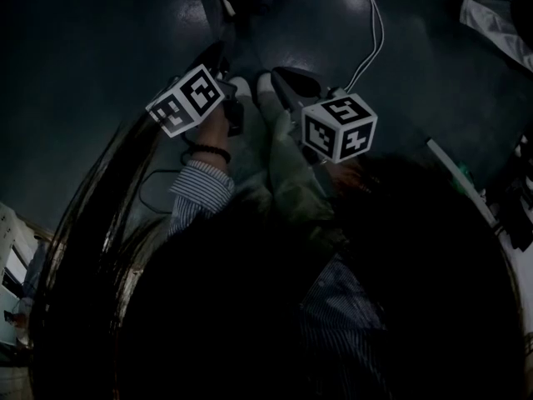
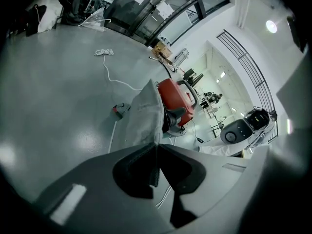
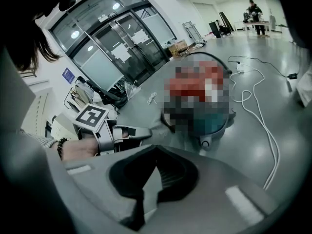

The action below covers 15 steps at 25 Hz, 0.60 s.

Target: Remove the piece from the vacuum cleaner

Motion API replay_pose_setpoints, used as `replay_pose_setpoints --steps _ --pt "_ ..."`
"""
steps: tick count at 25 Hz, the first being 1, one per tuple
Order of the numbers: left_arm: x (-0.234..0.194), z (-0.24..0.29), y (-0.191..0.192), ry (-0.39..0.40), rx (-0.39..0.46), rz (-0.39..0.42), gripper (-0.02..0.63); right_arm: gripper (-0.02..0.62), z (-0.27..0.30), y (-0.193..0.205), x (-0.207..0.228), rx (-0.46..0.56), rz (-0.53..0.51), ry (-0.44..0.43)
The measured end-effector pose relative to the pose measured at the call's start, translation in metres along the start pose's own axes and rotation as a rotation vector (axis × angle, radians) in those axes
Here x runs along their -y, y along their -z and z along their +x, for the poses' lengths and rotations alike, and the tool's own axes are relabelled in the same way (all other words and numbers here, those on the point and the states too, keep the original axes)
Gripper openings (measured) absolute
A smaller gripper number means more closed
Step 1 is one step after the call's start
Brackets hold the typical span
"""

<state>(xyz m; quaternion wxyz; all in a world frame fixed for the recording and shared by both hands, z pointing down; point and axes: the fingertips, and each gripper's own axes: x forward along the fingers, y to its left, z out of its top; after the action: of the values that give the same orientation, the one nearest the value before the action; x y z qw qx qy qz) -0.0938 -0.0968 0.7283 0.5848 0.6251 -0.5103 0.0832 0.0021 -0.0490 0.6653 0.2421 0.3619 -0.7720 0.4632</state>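
The left tongs [image 2: 157, 147] are pinching an edge of the grey piece [image 2: 145, 113], with the jaws pressing together on it. The piece is being held up between both tongs, in front of the person and above the floor [image 2: 58, 82]. The right tongs [image 3: 155, 151] are also clamping a fold of the piece, with the jaws closing on it. The red vacuum [image 2: 174, 95] is standing on the floor beyond the piece, with a white cable [image 2: 113, 77] lying to its left in the left gripper view.

Open floor [image 2: 48, 96]; cable [image 2: 103, 52] near vacuum cleaner [image 2: 174, 95]
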Motion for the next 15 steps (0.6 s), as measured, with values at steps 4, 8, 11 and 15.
replay_pose_setpoints --steps 4,8,11,15 --pt "0.001 0.000 -0.001 0.005 -0.002 0.006 0.031 0.002 -0.002 -0.001 0.001 -0.002 -0.003 0.001" --pt "-0.005 0.002 0.002 0.011 -0.001 0.001 0.031 0.002 0.004 0.002 0.002 -0.005 0.001 -0.004" --pt "-0.008 0.002 0.001 0.003 0.004 0.021 0.031 0.002 0.007 0.002 -0.001 -0.007 -0.001 -0.008" --pt "-0.006 0.001 -0.003 -0.005 0.005 0.065 0.031 0.002 0.009 -0.003 0.000 -0.011 -0.011 -0.004"
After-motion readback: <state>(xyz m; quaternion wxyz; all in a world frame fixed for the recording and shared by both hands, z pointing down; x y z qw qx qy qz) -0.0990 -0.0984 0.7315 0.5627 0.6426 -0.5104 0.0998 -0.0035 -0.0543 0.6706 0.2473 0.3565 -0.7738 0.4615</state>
